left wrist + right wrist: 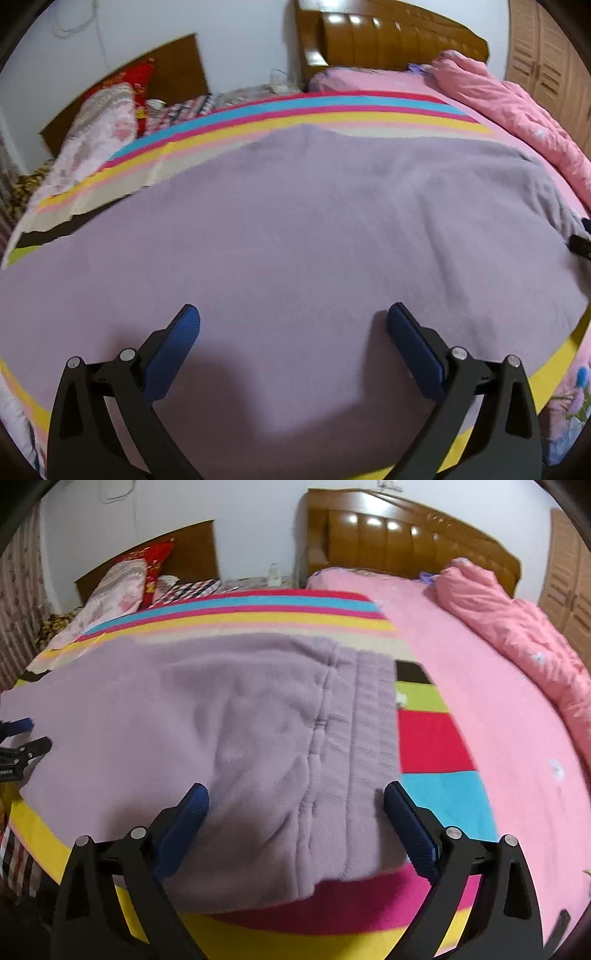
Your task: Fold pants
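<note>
Left wrist view: the left gripper hovers wide open and empty over the lilac pants, spread flat on the striped blanket on the bed. Right wrist view: the right gripper gapes wide too, straddling the ribbed waistband. Soft, thick fleece, likely light and floppy; pinch the near waistband corner.

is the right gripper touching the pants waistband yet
Cannot tell. In the right wrist view the right gripper is open, its fingers straddling the ribbed waistband end of the purple pants, but neither contact nor gap shows plainly.
</note>
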`<state>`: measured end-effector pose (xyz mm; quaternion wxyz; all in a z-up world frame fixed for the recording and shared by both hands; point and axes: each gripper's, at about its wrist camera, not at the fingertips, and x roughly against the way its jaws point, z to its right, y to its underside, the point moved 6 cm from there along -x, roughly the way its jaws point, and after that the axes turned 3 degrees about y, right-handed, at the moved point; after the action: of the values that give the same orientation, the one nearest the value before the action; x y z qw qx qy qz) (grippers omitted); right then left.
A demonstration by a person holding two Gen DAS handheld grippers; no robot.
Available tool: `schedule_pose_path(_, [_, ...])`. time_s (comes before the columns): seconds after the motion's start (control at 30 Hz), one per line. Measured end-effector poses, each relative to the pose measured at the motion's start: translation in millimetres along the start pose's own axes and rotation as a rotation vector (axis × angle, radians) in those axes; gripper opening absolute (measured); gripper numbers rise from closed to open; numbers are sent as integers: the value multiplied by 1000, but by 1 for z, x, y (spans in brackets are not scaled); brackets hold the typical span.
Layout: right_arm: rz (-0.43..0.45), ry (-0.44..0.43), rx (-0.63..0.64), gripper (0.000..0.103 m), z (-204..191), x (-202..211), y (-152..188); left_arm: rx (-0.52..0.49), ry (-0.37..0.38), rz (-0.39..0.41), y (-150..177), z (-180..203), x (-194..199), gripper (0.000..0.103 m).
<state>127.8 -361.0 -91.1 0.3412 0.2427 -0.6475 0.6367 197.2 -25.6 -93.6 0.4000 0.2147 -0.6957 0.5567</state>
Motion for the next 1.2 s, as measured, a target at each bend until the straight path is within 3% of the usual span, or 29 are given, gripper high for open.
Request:
schedule_pose_path(0.1, [103, -59, 46, 93, -25, 33, -11, 15, 9, 22, 6, 2, 11, 101])
schedule_pose_path(0.2, [138, -164, 164, 93, -69, 46, -8, 16, 0, 0, 16, 8, 8, 101])
schedule_pose_path(0.3, [66, -131, 263, 93, -86, 23, 15, 54, 33, 19, 21, 4, 7, 102])
schedule_pose_path(0.43, [31, -193, 139, 94, -75, 13, 24, 85, 67, 36, 19, -7, 20, 101])
schedule_pose_path(0.5, [35, -159, 146, 94, -70, 20, 21, 166, 160, 105, 13, -29, 42, 101])
schedule_pose_path(0.57, [59, -126, 159, 94, -71, 30, 16, 289, 216, 169, 10, -71, 62, 101])
schedule_pose_path(0.63, [110, -144, 165, 94, -82, 43, 2, 401, 209, 197, 16, -117, 72, 101])
schedule_pose_path(0.67, [134, -174, 172, 94, -92, 48, -6, 506, 184, 209, 28, -161, 76, 101])
schedule_pose_path(0.83, [166, -296, 352, 94, -186, 47, -33, 970, 138, 310, 99, -328, 102, 101])
schedule_pose_path(0.93, [176, -367, 441, 94, -247, 39, -51, 1136, 122, 335, 137, -405, 106, 98])
schedule_pose_path(1.0, [185, -450, 495, 94, -294, 38, -66, 1208, 152, 330, 154, -433, 101, 87])
schedule_pose_path(1.1, [184, -568, 606, 94, -380, 41, -82, 1256, 151, 336, 169, -456, 99, 87])
schedule_pose_path(1.2, [194, -677, 783, 94, -469, 57, -67, 1282, 192, 365, 174, -462, 96, 94])
